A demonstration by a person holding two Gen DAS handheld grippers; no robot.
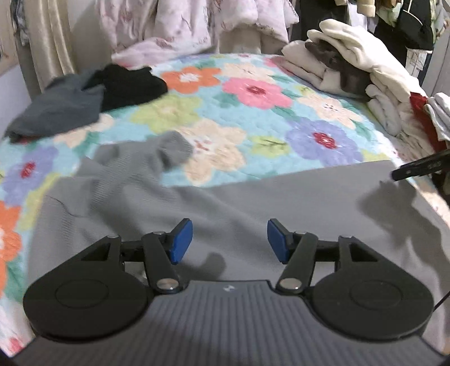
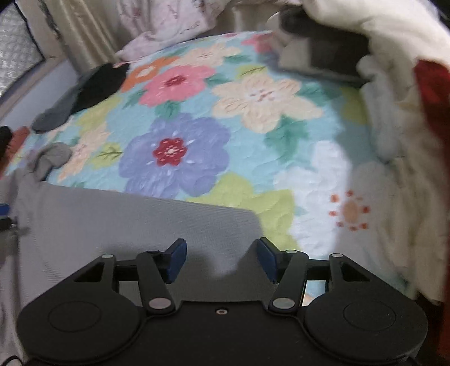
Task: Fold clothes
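A grey knit garment [image 1: 253, 197] lies spread on the flowered bedspread [image 1: 225, 93], one sleeve [image 1: 166, 152] bunched toward the far left. My left gripper [image 1: 230, 241] hovers open over the garment's near part, nothing between its blue pads [image 1: 181, 240]. In the right wrist view the same grey garment [image 2: 126, 219] shows a straight far edge and a corner near the middle. Above that corner my right gripper [image 2: 222, 260] stands open and holds nothing. The tip of the right gripper [image 1: 419, 166] pokes in at the right edge of the left wrist view.
A dark grey and a black garment [image 1: 84, 95] lie crumpled at the bed's far left. A stack of cream, brown and red folded clothes [image 1: 365, 70] fills the far right. Pink bedding [image 1: 182, 25] and a curtain [image 1: 50, 42] rise behind the bed.
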